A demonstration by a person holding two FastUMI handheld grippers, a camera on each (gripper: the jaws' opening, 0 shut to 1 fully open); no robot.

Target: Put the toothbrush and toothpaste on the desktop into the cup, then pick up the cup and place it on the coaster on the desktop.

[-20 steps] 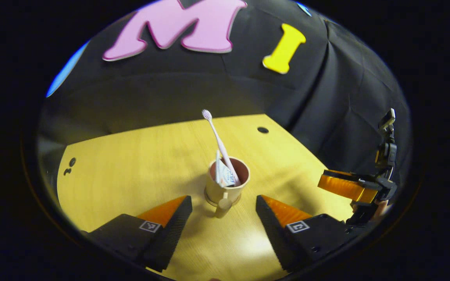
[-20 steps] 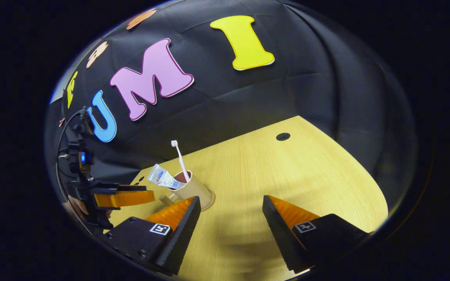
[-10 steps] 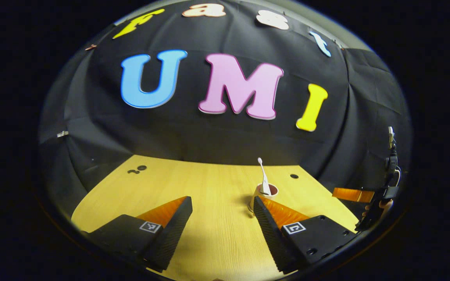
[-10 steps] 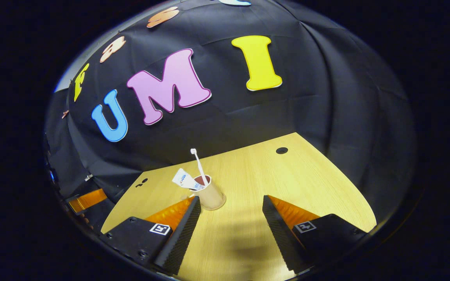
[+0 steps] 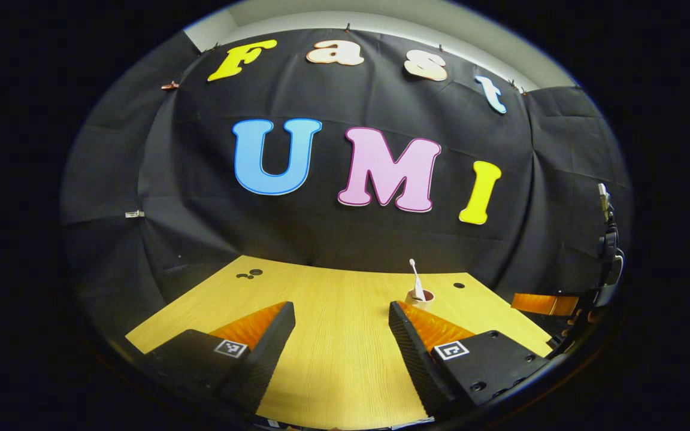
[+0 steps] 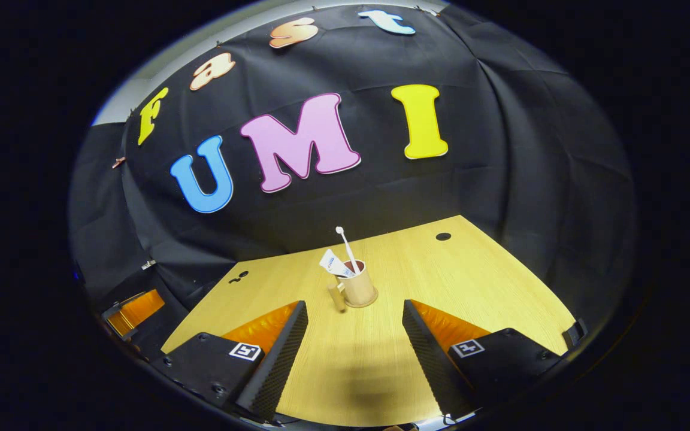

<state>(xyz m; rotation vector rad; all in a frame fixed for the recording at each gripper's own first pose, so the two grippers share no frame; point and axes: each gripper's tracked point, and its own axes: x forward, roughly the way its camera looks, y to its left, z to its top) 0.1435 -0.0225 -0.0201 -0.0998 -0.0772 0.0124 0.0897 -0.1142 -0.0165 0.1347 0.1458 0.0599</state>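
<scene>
Tan round cup (image 6: 357, 290) standing on wooden table (image 6: 471, 281) | holding thin toothbrush (image 6: 345, 245), flat toothpaste (image 6: 334, 263) | left gripper (image 5: 340, 326), right gripper (image 6: 354, 326) gaping wide, gripping nothing

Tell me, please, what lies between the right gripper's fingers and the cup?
Nothing but bare desktop: in the right gripper view the open right gripper points at the cup, which holds the toothbrush and toothpaste.

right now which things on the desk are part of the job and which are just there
Part of the job:
cup, standing on the coaster
toothbrush in the cup
toothpaste in the cup
left gripper and right gripper, both open

Just there:
desk
cable hole in the desk
</scene>
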